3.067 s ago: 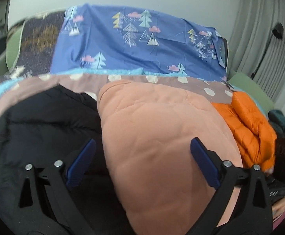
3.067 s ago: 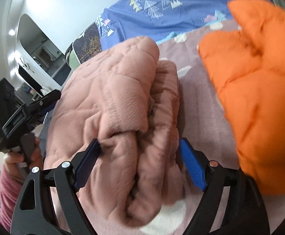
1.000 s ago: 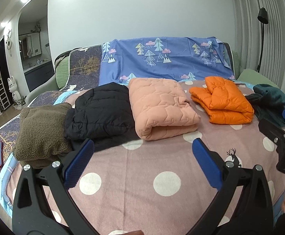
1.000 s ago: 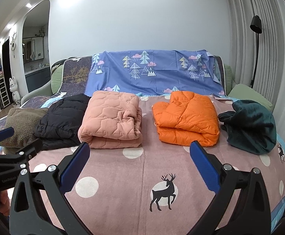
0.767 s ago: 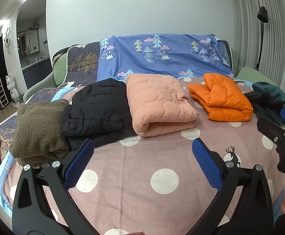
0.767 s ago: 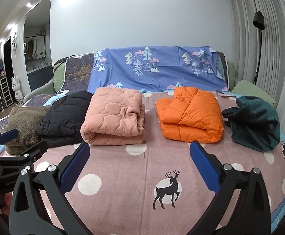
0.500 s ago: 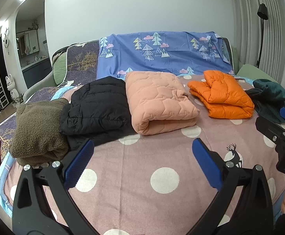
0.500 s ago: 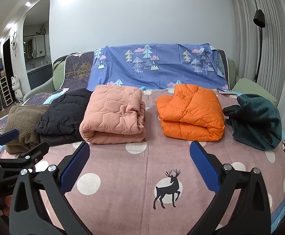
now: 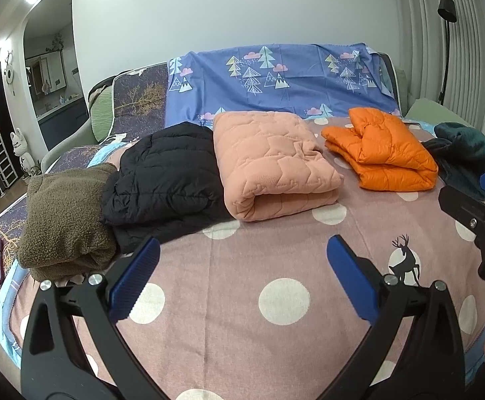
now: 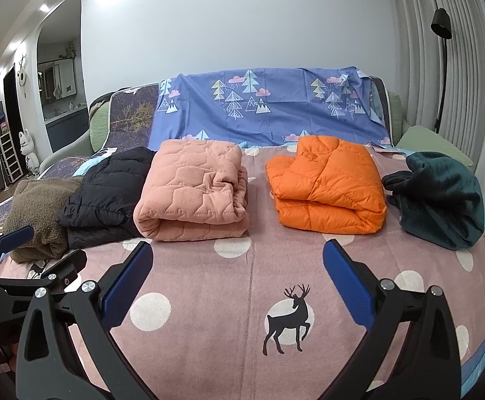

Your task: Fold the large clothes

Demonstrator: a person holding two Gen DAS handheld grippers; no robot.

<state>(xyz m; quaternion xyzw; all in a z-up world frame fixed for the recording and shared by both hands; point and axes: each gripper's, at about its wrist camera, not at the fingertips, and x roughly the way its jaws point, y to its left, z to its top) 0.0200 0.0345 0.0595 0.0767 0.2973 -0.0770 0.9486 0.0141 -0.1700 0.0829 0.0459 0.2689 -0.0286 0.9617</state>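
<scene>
so both grippers have pulled right back from the bed now, well clear of the pink quilted jacket (image 10: 192, 188) they were pressed up against a few seconds ago. it sits folded in the row, touching the black puffer (image 10: 109, 196) on one side, with a gap to the orange jacket (image 10: 329, 190) on the other. left gripper (image 9: 242, 276) is spread wide, holding nothing; right gripper (image 10: 235, 276) the same. looks to me like the pink one's done, and the crumpled teal garment (image 10: 442, 196) at the far right could be next.
</scene>
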